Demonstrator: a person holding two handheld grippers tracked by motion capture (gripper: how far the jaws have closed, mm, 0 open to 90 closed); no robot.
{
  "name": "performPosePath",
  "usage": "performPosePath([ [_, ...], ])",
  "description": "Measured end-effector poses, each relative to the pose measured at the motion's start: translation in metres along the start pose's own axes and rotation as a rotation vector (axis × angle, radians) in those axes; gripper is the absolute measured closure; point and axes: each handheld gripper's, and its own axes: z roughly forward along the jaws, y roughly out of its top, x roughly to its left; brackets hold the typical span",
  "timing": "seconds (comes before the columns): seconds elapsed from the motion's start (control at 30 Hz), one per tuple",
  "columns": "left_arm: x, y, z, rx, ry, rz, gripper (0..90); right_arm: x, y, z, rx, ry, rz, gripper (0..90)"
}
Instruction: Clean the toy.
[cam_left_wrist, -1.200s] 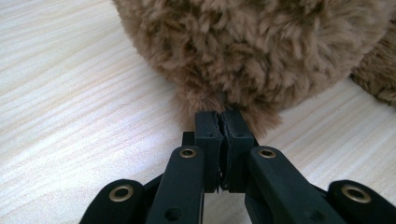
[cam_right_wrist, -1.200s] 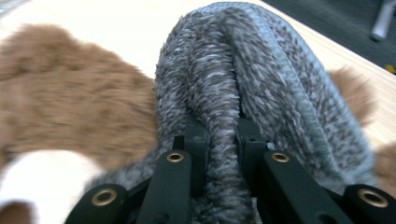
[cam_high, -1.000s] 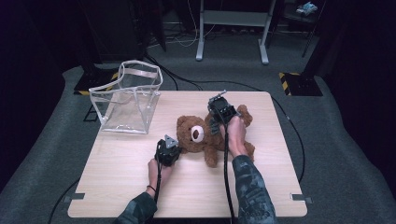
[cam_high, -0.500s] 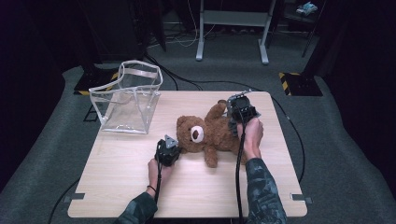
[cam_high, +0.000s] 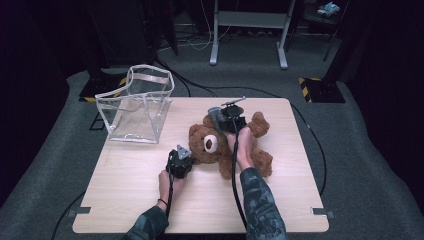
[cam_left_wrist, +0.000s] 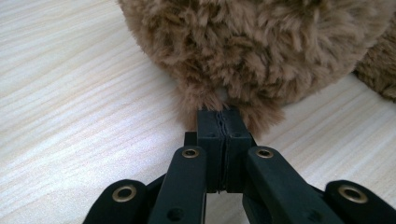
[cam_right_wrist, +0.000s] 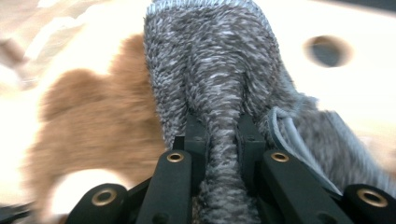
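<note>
Teddy bear lay on its back near the middle of the worktop, head toward the person's left. At the far left corner stood a clear plastic bag with white trim, open at the top, well apart from the bear. The left gripper rested low on the worktop just beside the bear's head; in the left gripper view its jaws were fully closed, pinching a tuft of brown fur at the bear's ear. The right gripper hung over the bear's upper body, its jaws nearly shut on a fold of grey knitted cloth, which bulged out beyond the pads; the bear showed blurred beneath it in the right gripper view. Bare wood lay open along the near edge and toward the right side of the worktop. Cables trailed across the grey floor past the far and right edges.
</note>
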Motion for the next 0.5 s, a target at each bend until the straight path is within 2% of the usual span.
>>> performPosePath([
  [0.03, 0.0, 0.0, 0.0, -0.005, -0.002, -0.003, 88.6, 0.004, -0.001, 0.001, -0.005, 0.008, 0.001, 79.3],
  [0.07, 0.0, 0.0, 0.0, -0.005, -0.002, -0.003, 88.6, 0.004, 0.0, 0.001, -0.001, 0.041, -0.005, 79.3],
  [0.13, 0.0, 0.0, 0.0, -0.003, -0.002, -0.002, 88.6, 0.003, 0.0, -0.003, -0.013, 0.028, -0.014, 79.4],
  [0.23, 0.0, 0.0, 0.0, -0.006, 0.0, -0.006, 88.6, -0.004, -0.001, -0.01, 0.005, -0.047, -0.055, 79.4],
  [0.43, 0.001, 0.0, 0.0, -0.006, -0.001, -0.012, 89.1, -0.023, -0.007, -0.024, 0.018, -0.17, -0.094, 79.4],
  [0.5, 0.001, 0.0, 0.0, -0.005, 0.0, -0.012, 89.1, -0.029, -0.009, -0.029, 0.029, -0.224, -0.105, 79.4],
])
